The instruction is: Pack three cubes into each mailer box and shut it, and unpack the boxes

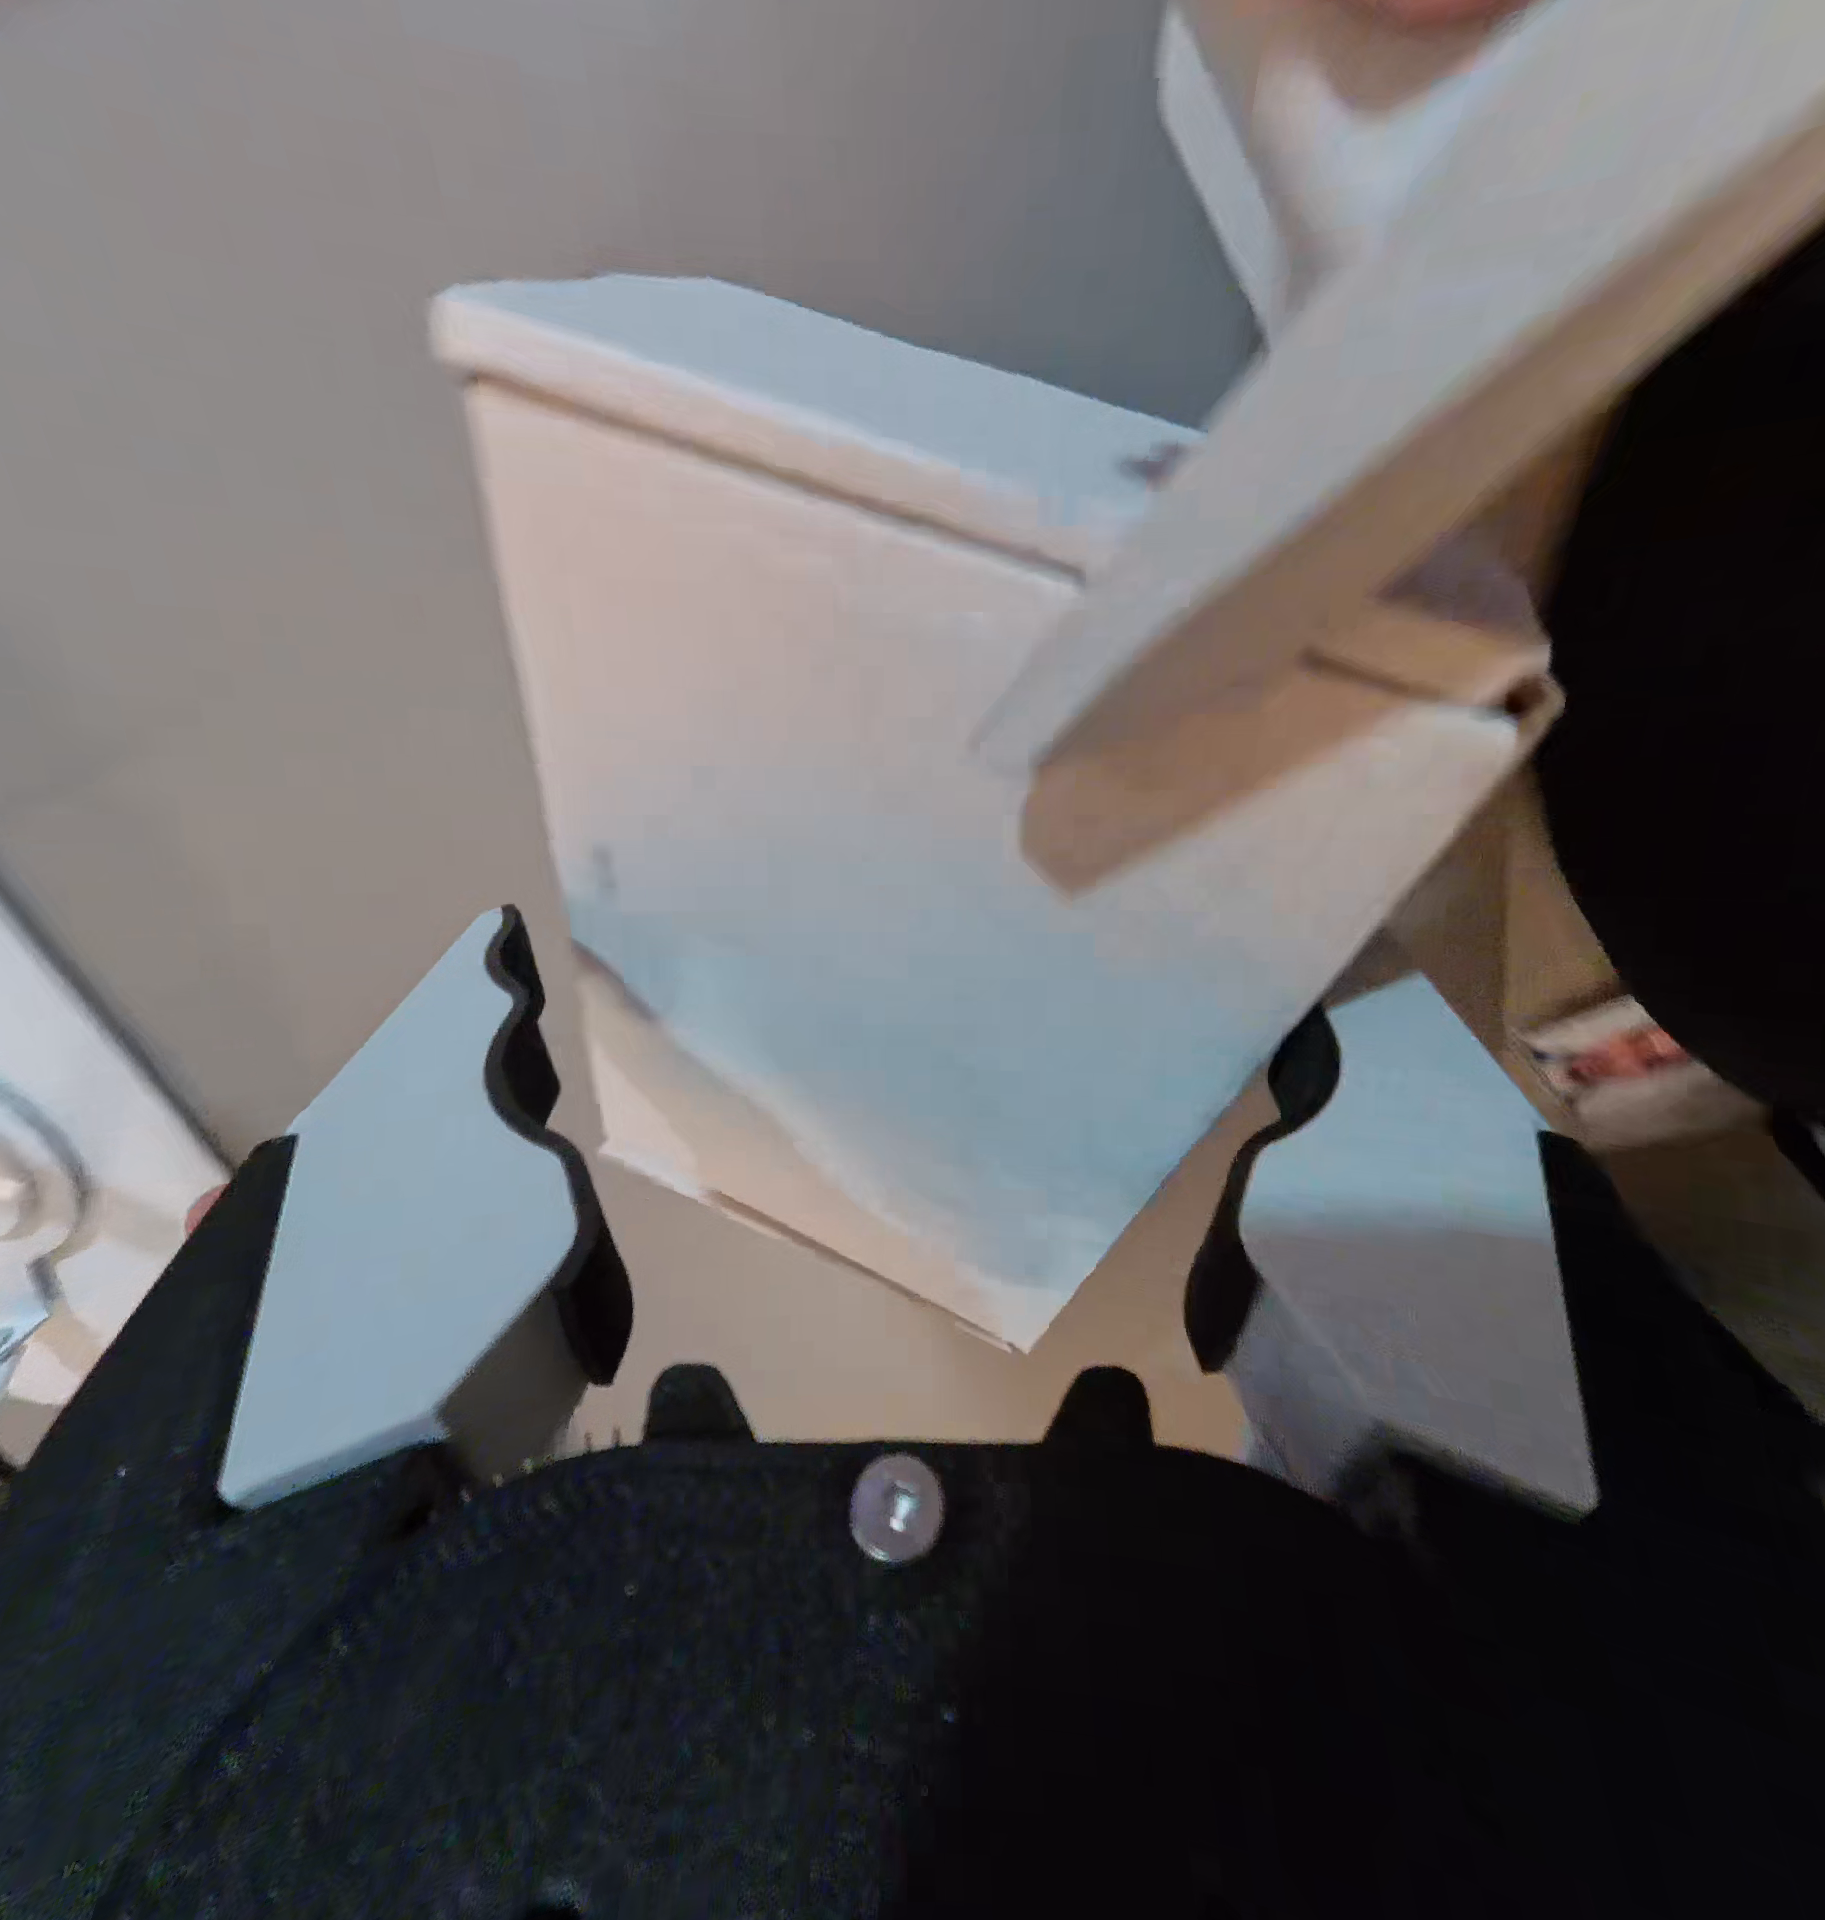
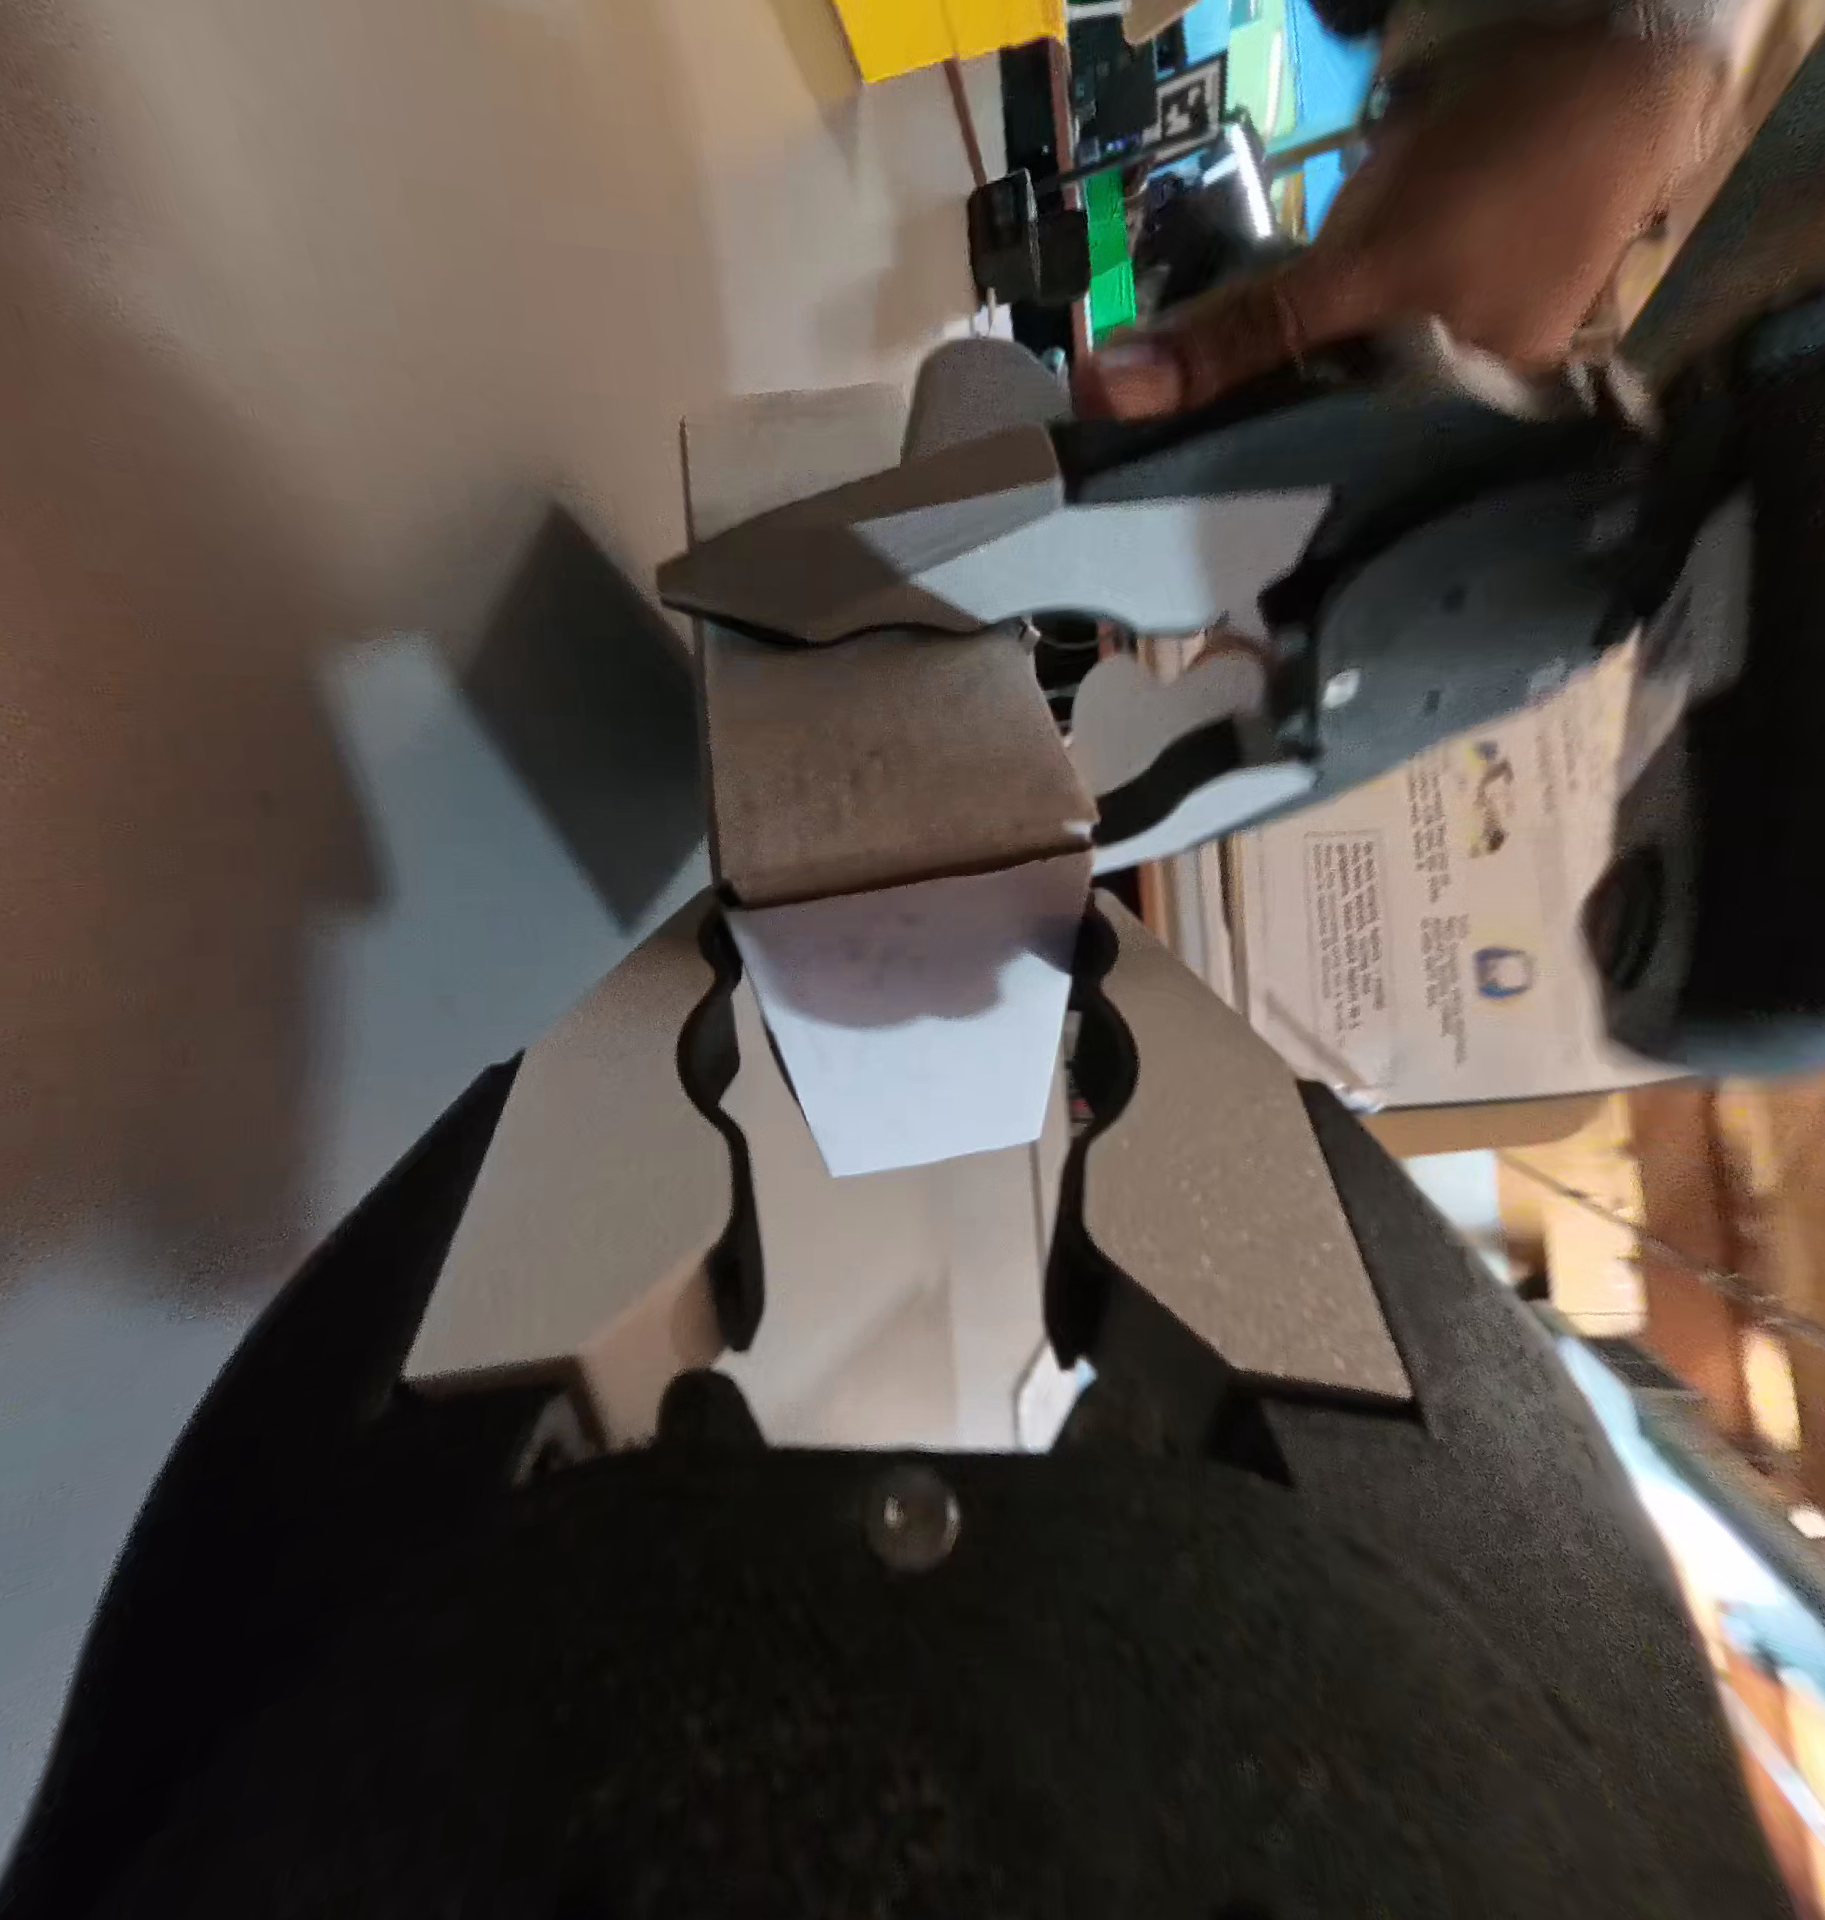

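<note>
The right tongs are clamping a flap of the white mailer box, lifted off the table and tilting. The left tongs, spread wide, are straddling its near end, a cardboard panel crossing in front.

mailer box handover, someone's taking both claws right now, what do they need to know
Left claw: open, fingers either side of the white mailer box, which is tilted in mid air; contact unclear.
Right claw: fingers set against a white flap of the same box; grip looks likely but is blurred.
Lid is swung open.
No cubes visible in either view; whether the box is full or empty cannot be told.
Left: confirm the contents, then carry on packing or unpacking.
</note>
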`<state>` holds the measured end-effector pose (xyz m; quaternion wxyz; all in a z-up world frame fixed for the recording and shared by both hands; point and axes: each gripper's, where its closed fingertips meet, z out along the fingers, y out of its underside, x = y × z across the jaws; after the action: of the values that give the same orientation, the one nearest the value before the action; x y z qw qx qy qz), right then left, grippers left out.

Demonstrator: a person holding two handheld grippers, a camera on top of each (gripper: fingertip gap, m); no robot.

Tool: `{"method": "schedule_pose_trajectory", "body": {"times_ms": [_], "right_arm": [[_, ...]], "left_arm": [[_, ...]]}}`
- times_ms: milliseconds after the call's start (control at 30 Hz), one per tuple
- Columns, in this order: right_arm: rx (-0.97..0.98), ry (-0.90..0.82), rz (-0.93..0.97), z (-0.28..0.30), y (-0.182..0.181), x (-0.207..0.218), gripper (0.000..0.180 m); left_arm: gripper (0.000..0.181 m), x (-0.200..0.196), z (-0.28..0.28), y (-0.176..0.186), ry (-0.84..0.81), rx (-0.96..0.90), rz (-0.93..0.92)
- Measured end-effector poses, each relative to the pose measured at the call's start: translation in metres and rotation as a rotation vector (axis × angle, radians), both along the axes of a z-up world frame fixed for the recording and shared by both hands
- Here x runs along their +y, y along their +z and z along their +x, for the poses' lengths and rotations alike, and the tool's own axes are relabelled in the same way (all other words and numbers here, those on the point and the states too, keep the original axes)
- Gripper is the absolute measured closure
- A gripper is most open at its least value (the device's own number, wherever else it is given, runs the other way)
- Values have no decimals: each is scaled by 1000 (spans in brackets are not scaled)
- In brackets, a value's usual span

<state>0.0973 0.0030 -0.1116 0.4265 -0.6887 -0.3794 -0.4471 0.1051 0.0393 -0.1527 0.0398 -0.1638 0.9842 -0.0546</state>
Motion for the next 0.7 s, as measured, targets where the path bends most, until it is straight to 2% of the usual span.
{"method": "schedule_pose_trajectory", "body": {"times_ms": [100,200,367,433,533,667,700], "right_arm": [[145,-12,30,11,2,-3,116],[292,-21,56,22,3,-5,116],[538,-19,92,41,1,-8,116],[602,13,103,43,1,-8,116],[688,70,96,37,1,-6,116],[752,130,58,26,-5,-2,116],[763,140,43,23,-8,-1,116]], "left_arm": [[40,18,12,17,105,-165,-77],[51,34,7,32,272,-244,-270],[52,62,-5,41,451,-419,-592],[53,65,-12,32,479,-449,-662],[55,67,-13,16,503,-513,-661],[60,47,-13,14,466,-558,-753],[68,40,-15,15,450,-553,-778]]}}
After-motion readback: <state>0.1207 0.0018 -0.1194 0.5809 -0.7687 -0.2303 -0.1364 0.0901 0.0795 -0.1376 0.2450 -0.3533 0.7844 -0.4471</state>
